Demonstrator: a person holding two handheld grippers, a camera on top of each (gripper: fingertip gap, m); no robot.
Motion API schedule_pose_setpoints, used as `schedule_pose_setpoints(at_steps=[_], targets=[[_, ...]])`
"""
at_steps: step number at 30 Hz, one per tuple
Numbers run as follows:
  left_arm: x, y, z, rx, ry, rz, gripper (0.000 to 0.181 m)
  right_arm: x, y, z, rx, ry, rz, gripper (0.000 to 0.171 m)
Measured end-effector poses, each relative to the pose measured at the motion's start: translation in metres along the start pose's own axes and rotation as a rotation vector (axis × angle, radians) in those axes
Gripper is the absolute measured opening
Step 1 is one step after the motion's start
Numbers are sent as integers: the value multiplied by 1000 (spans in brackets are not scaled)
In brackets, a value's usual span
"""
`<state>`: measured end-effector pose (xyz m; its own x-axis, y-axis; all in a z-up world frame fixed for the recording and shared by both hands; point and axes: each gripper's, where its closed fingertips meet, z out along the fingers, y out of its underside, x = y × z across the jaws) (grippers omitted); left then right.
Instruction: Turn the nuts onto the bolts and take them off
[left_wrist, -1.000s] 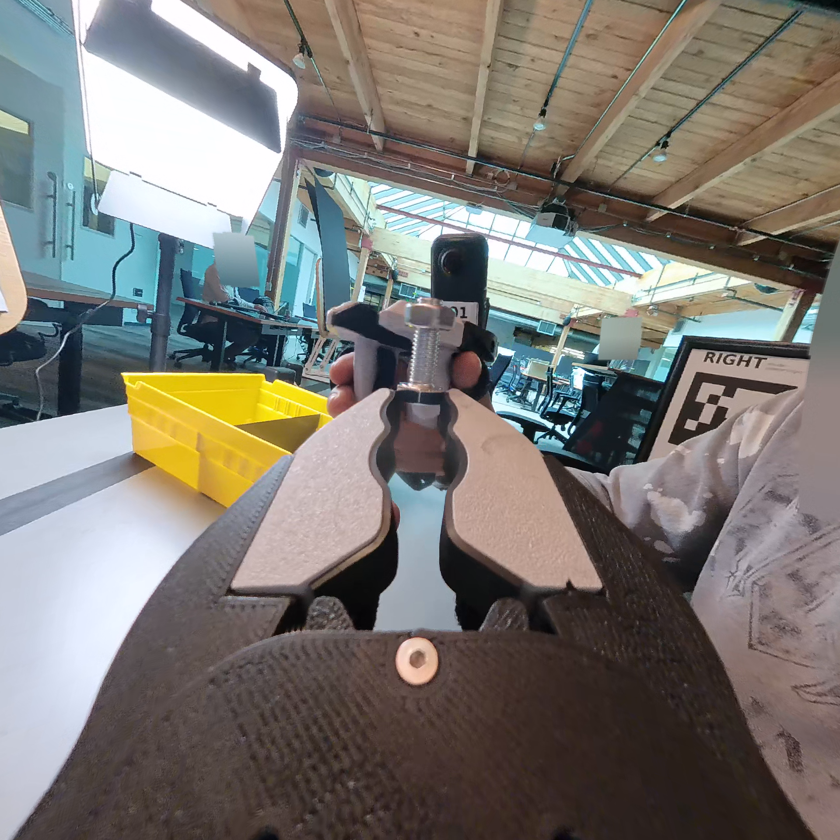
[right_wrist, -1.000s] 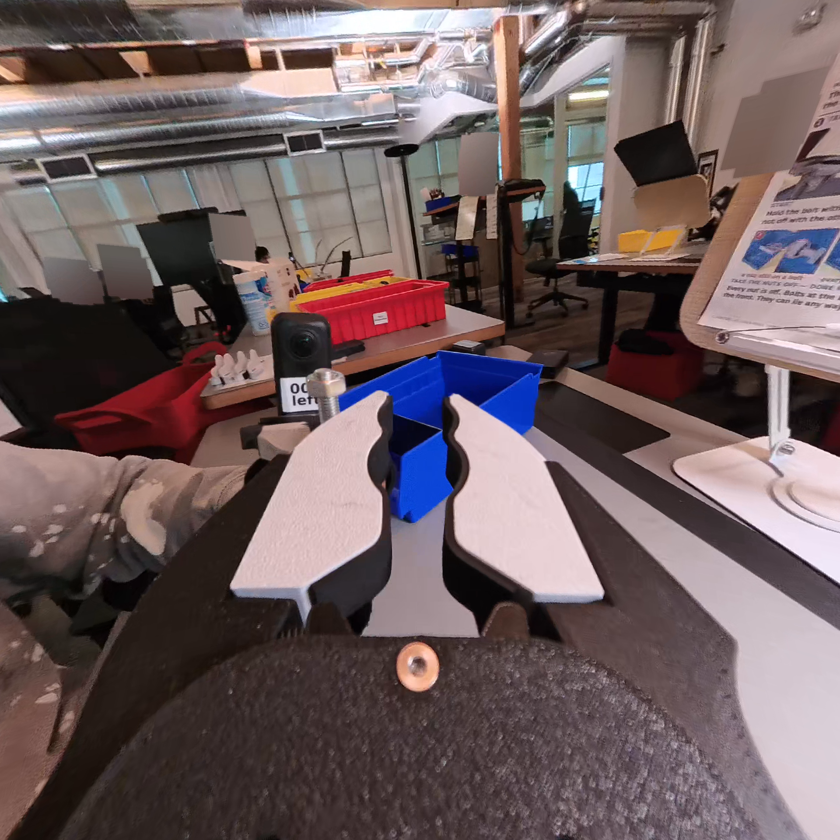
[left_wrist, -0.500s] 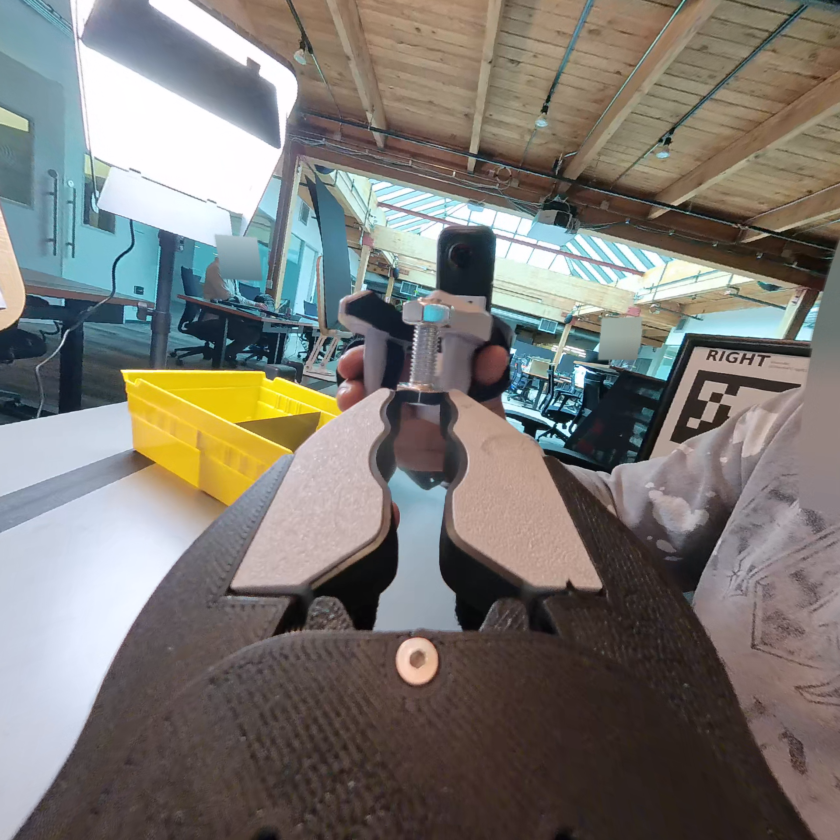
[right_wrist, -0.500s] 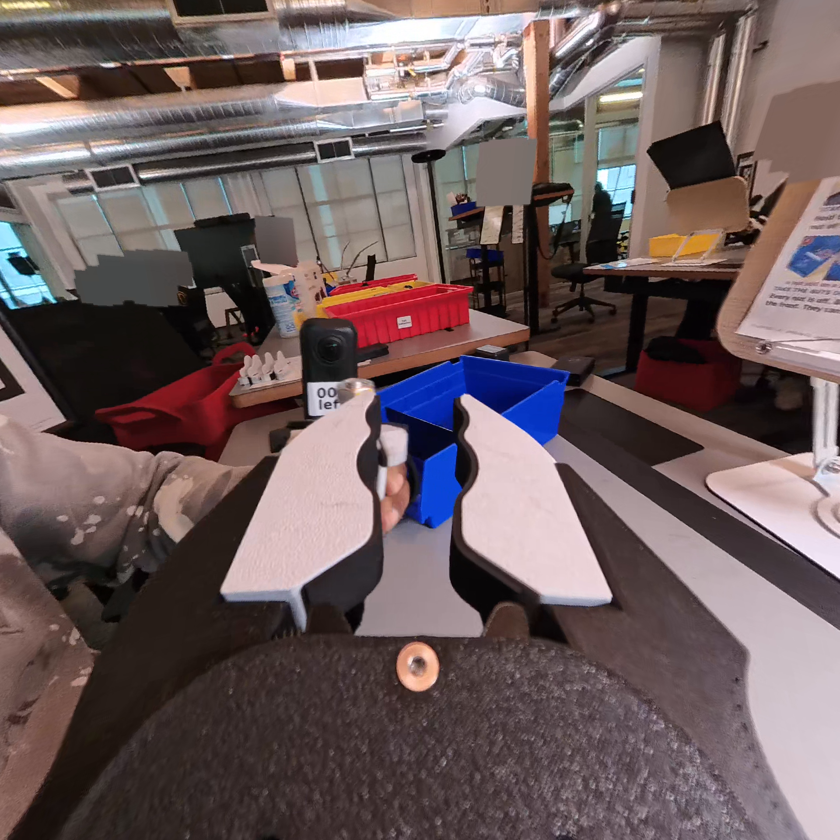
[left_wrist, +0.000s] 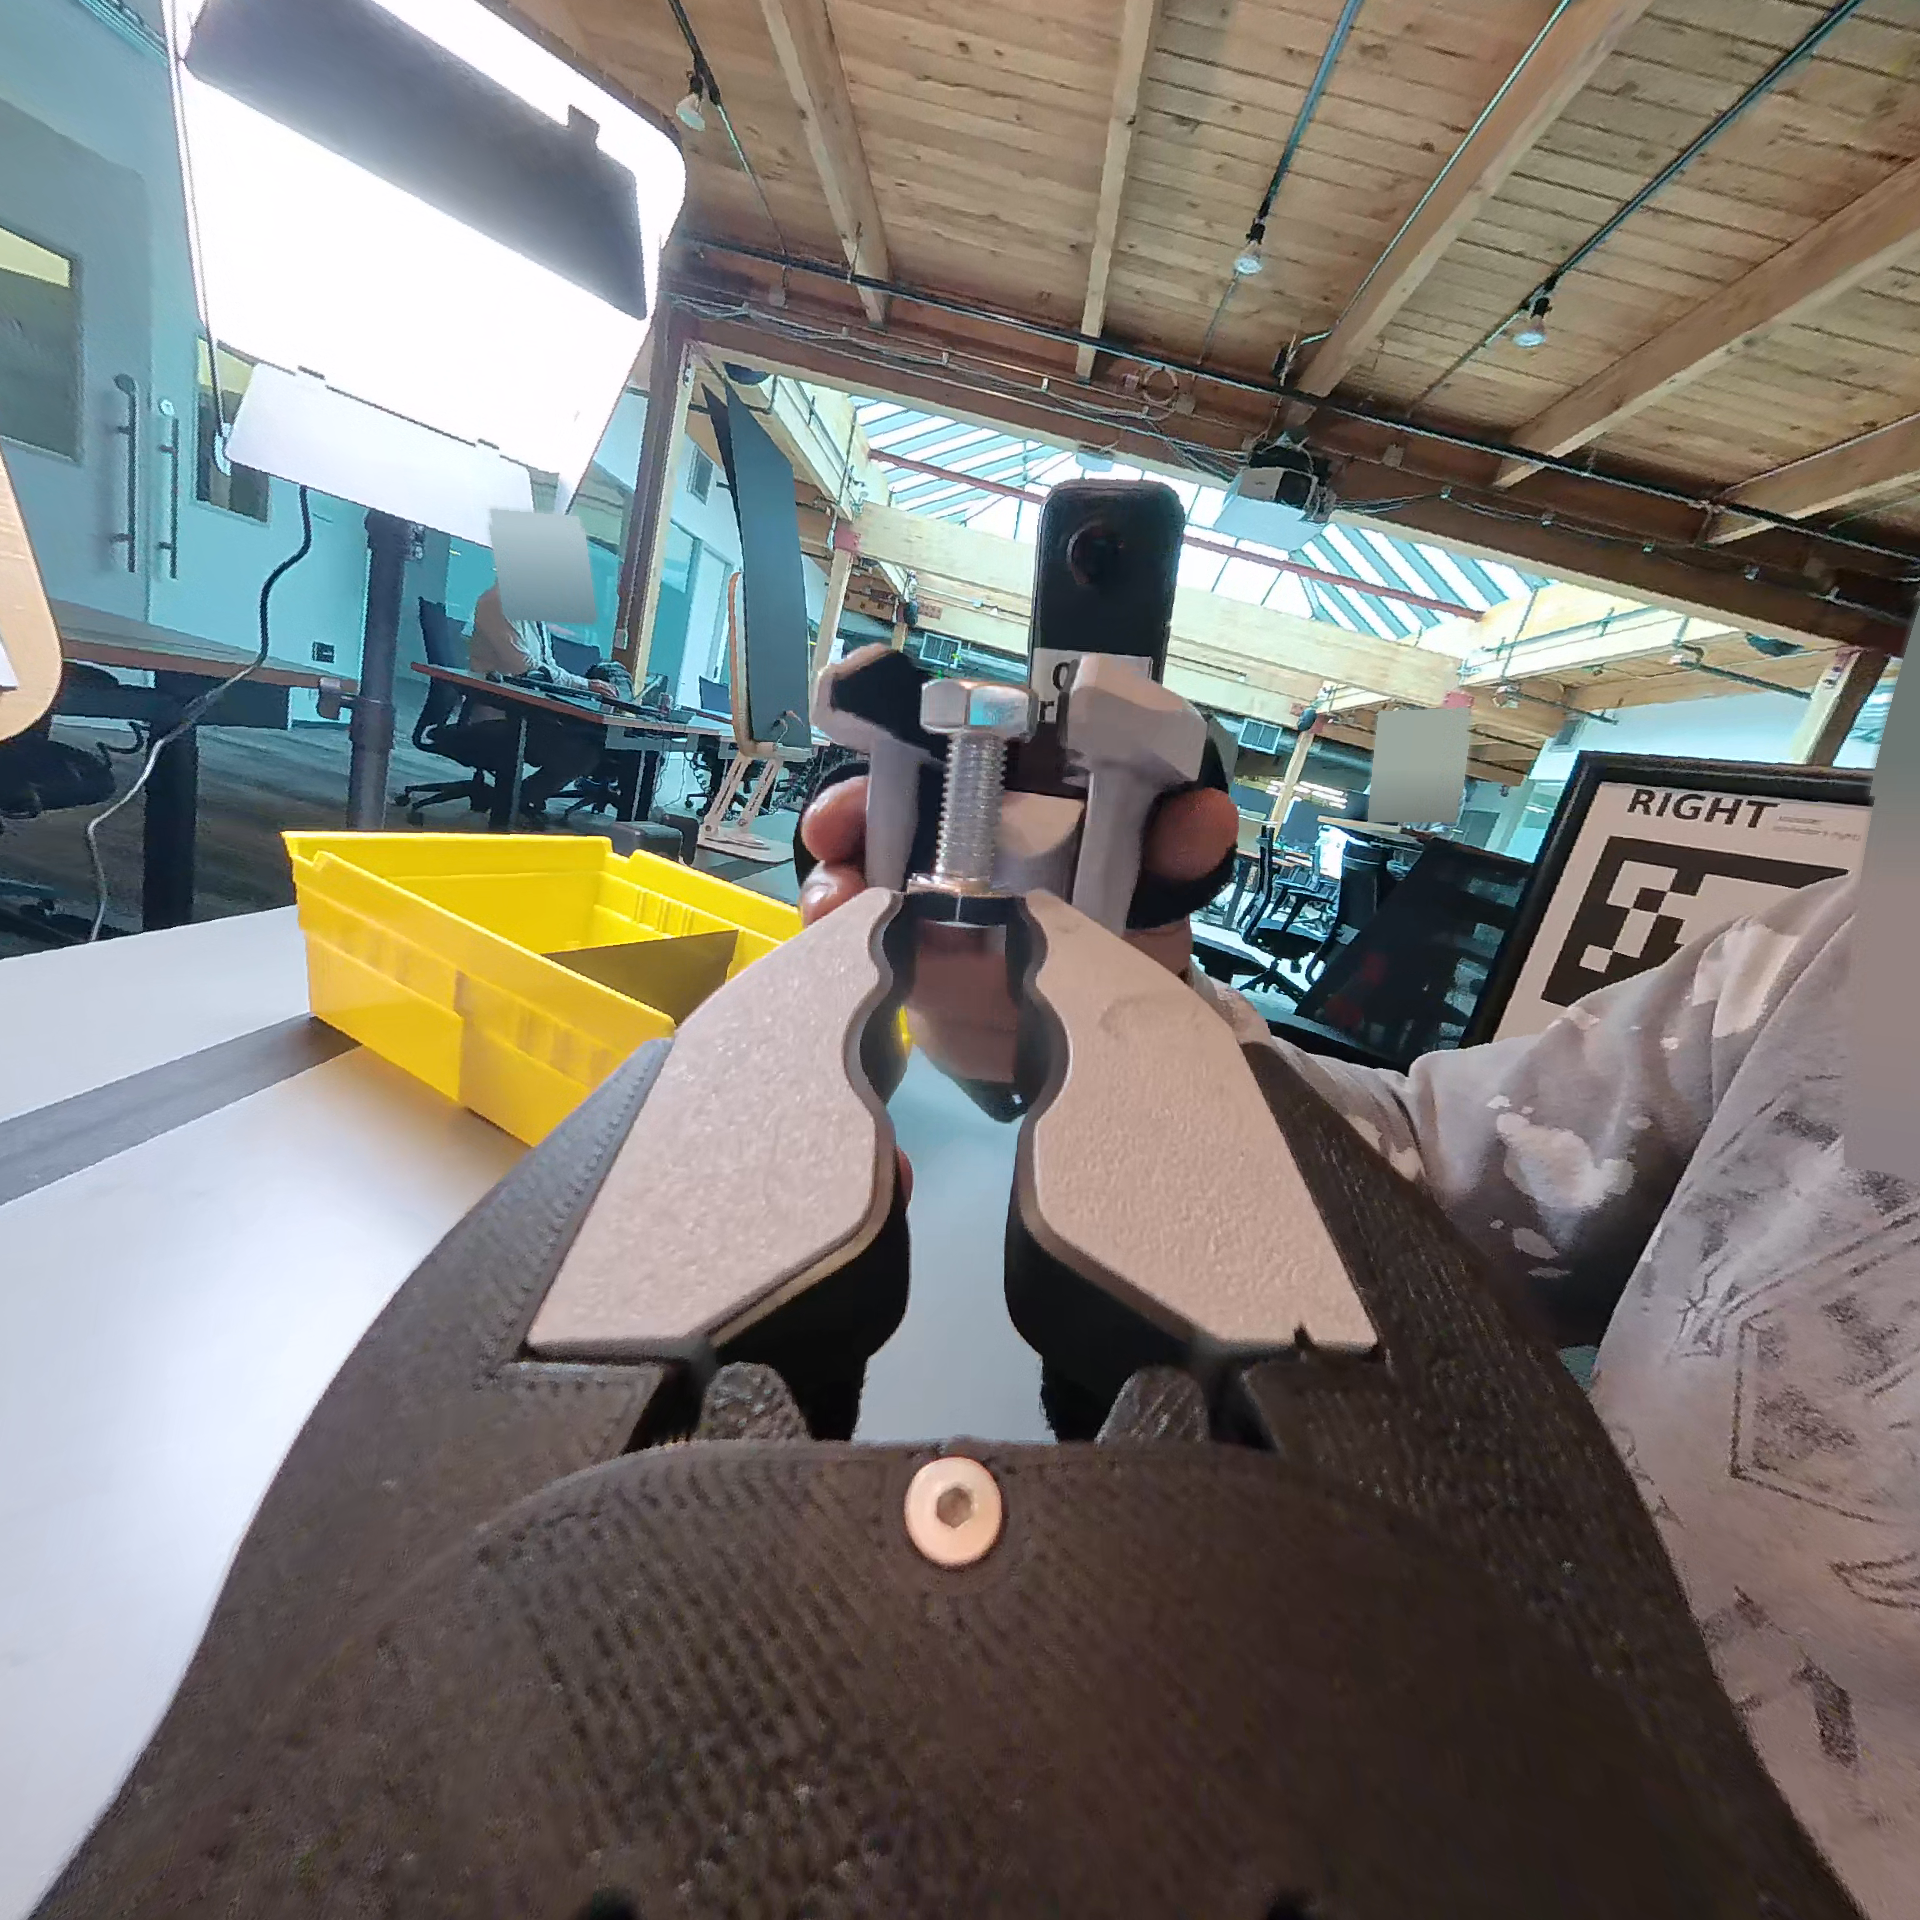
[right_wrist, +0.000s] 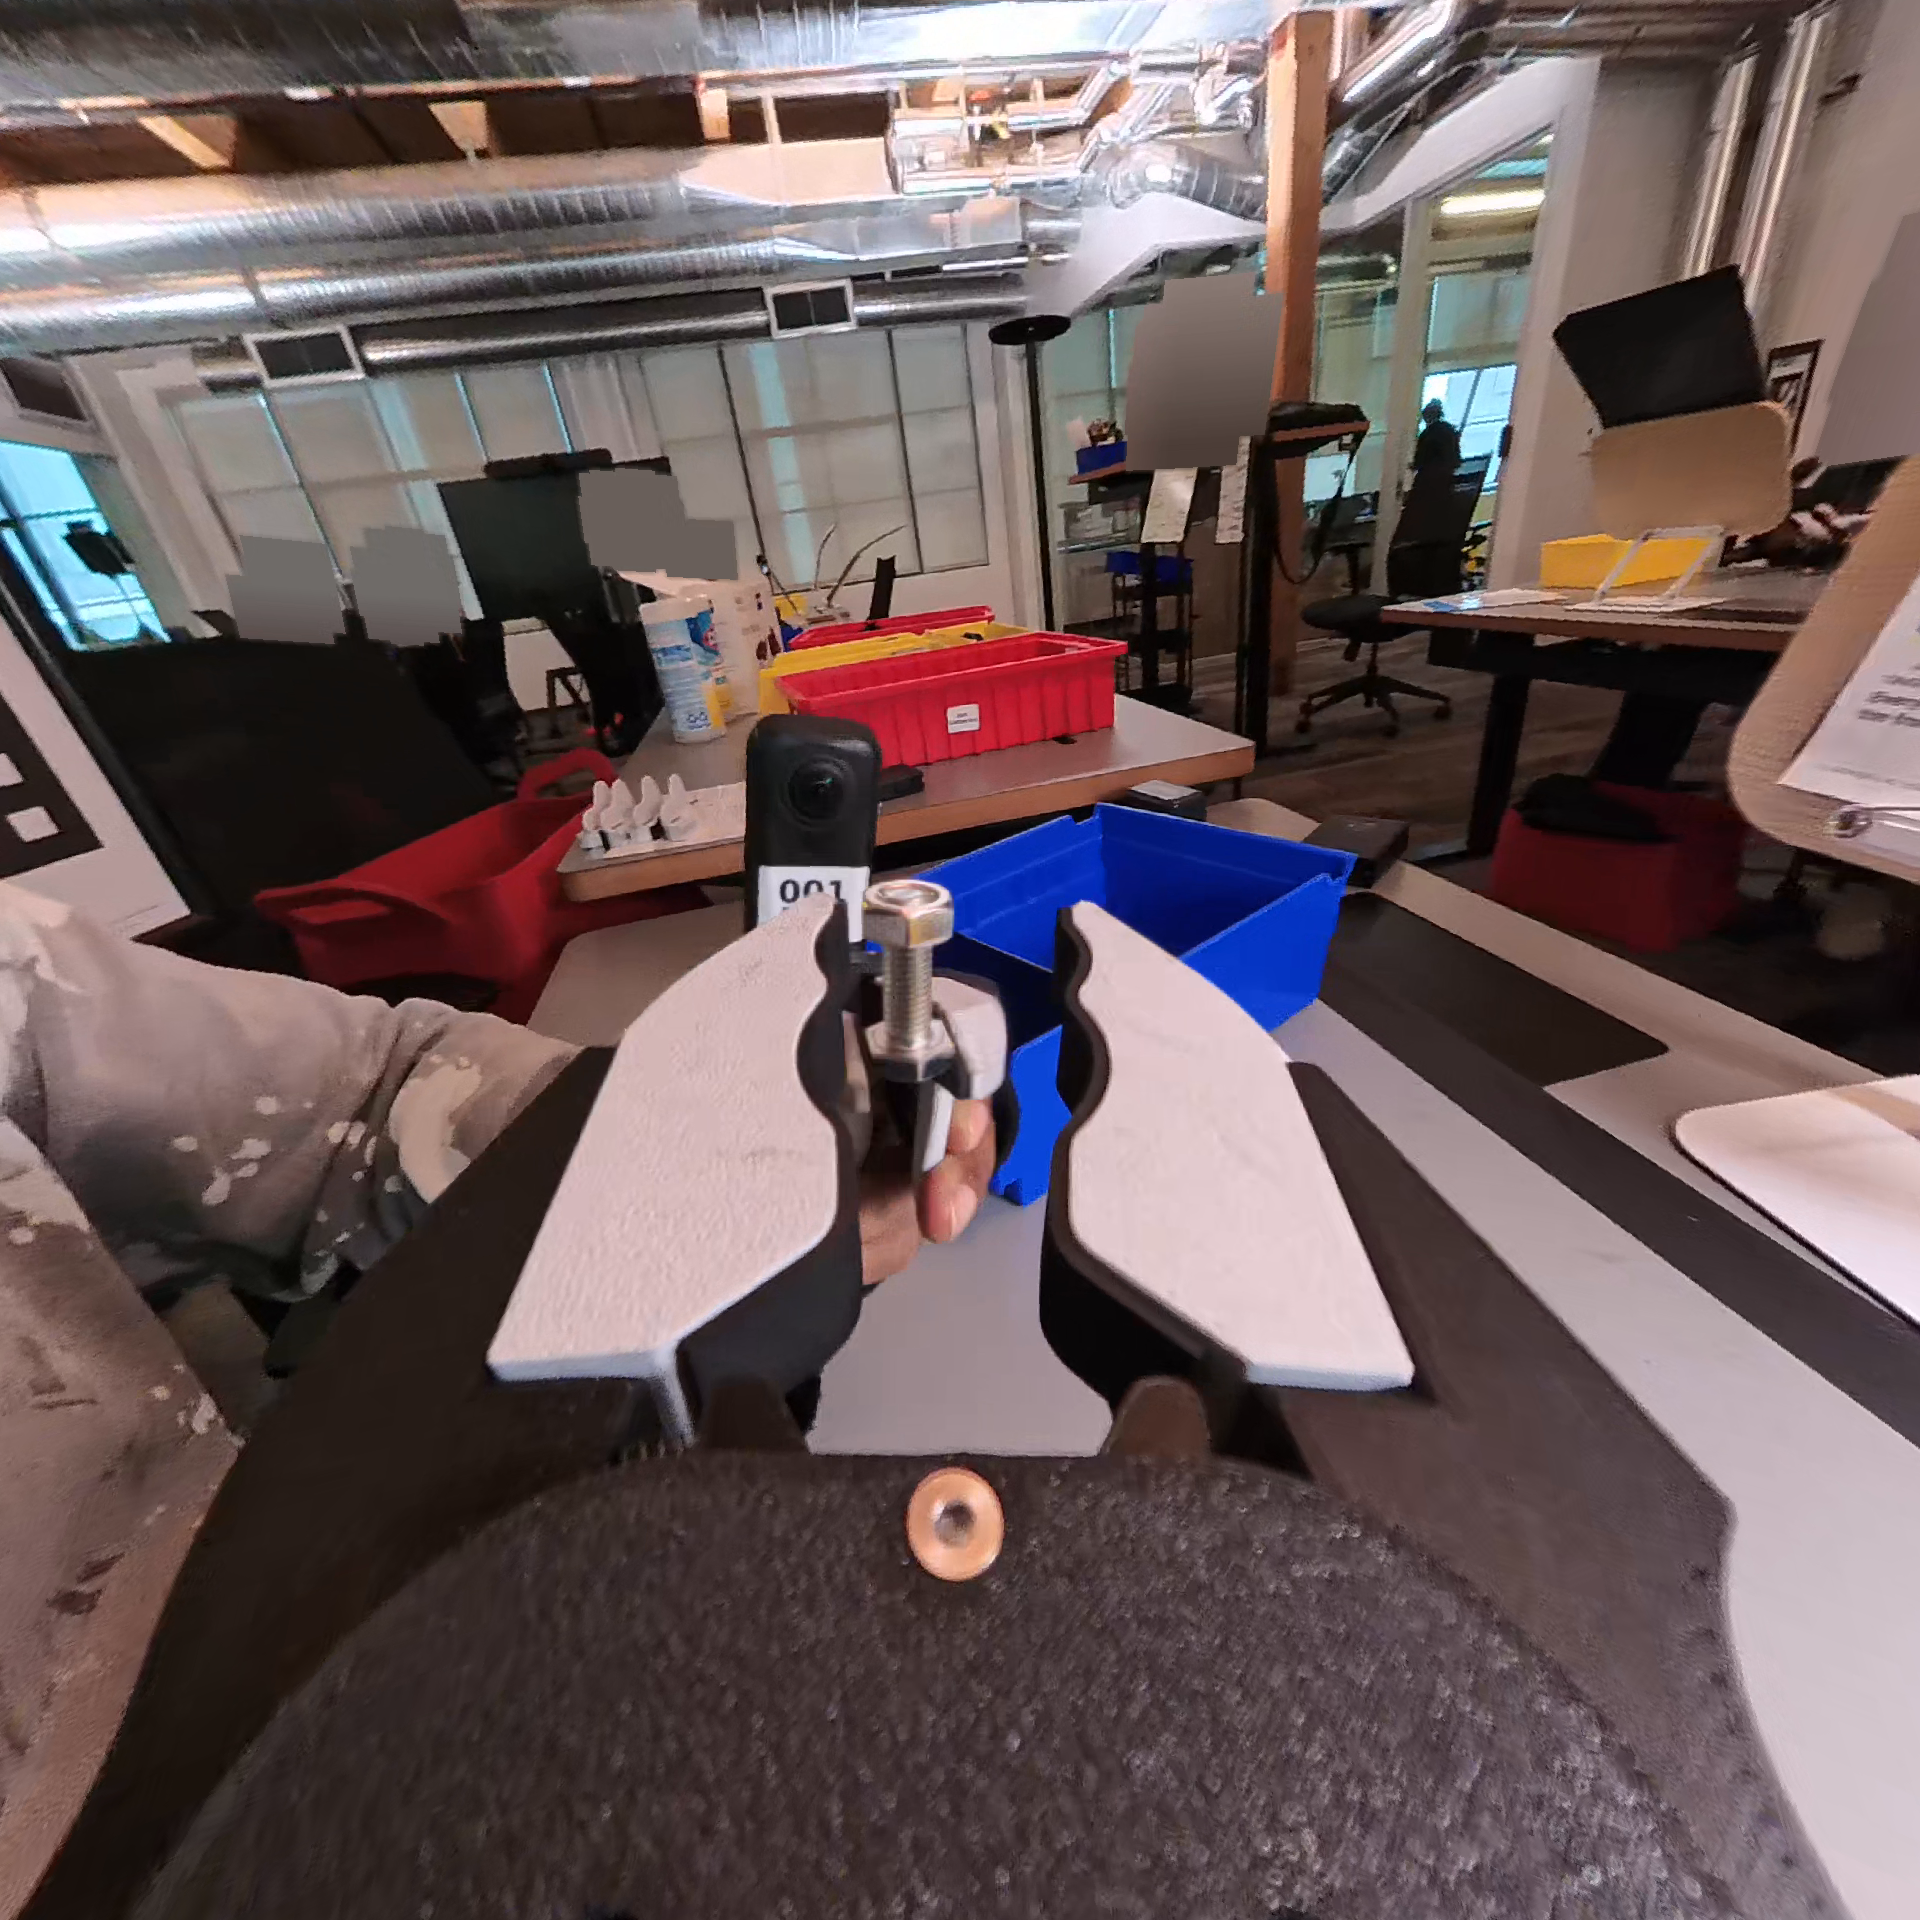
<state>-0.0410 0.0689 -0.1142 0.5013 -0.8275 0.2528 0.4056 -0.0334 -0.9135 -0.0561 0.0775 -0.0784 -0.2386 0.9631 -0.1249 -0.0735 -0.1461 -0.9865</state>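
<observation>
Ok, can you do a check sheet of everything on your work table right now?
Surface: grey table with a dark stripe.
Job's things: one bolt, upright with its head up; nut at its lower end.
Clutter: yellow bin, blue bin, white stand base.
Grippers: left gripper has its fingers shut on the nut; right gripper is open, fingers either side of the bolt head.
Cables: one black cable hanging by a far lamp pole.
Surroundings: an office desk with a red bin on it, and a chair.
</observation>
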Motion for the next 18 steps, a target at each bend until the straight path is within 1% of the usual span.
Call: schedule_pose_setpoints(at_steps=[4, 5, 6, 7, 12, 14, 17, 18], targets=[[1, -2, 0, 4, 2, -3, 18, 4, 3, 1, -9, 11, 13, 37], [2, -3, -1, 11, 12, -5, 18, 12, 2, -2, 0, 45, 28, 25], [2, -4, -1, 4, 6, 8, 18, 21, -1, -6, 21, 89, 32, 22], [2, -4, -1, 1, 5, 19, 17, 25, -3, -10, 31, 95, 39, 22], [0, 0, 0, -5, 0, 7, 18, 3, -2, -3, 21, -10, 27, 38], [2, 1, 1, -13, 2, 17, 18, -3, 2, 2, -4, -21, 13, 41], [1, -1, -1, 1, 4, -4, 18, 5, 1, 0, 2, 9, 12, 34], [2, -3, -2, 9, 16, -2, 18, 16, -1, -4, 15, 70, 25, 17]])
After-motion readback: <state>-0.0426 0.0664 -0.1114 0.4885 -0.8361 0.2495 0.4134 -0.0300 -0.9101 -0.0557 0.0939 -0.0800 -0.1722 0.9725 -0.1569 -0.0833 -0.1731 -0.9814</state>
